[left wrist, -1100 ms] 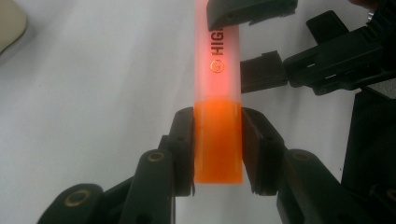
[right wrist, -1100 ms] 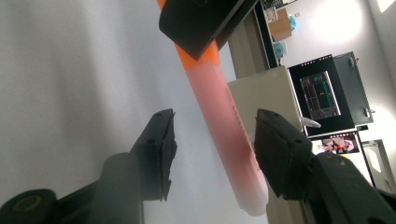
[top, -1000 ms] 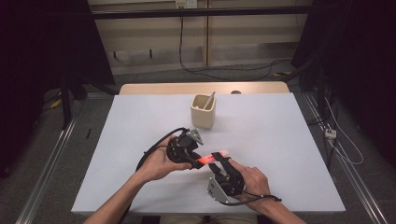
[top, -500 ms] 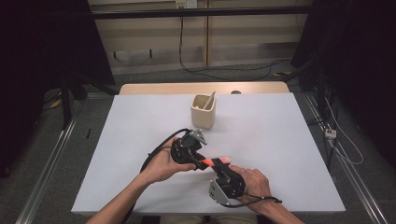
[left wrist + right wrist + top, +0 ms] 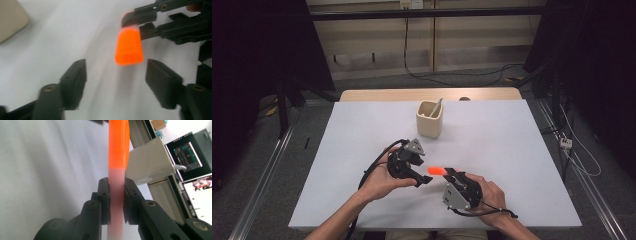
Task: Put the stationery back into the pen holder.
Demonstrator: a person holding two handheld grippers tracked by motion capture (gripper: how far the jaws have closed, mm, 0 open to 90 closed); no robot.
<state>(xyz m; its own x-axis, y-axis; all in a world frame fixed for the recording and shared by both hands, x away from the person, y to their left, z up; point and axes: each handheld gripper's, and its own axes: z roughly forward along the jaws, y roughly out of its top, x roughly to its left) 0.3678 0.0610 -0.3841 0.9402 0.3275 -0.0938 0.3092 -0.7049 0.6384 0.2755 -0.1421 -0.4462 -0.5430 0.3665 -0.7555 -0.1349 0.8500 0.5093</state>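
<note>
An orange highlighter pen point(image 5: 435, 171) is held just above the white table point(image 5: 512, 145) near its front edge. My right gripper point(image 5: 452, 174) is shut on the pen's pale barrel point(image 5: 116, 195), and the orange cap end point(image 5: 118, 142) sticks out ahead of the jaws. The left gripper point(image 5: 424, 179) stands open at the pen's left. In the left gripper view the orange cap point(image 5: 129, 46) sits between and just beyond its fingers point(image 5: 75, 80), touching neither. A beige holder cup point(image 5: 430, 119) with a pale utensil in it stands mid-table.
The beige cup point(image 5: 147, 162) lies close beyond the pen in the right gripper view. Black cables trail from both grippers toward the table's front edge. Metal rails run along the floor on both sides of the table.
The right gripper has carried the pen slightly toward the front right. The left gripper has turned toward it, so the orange cap now lies between its open jaws.
</note>
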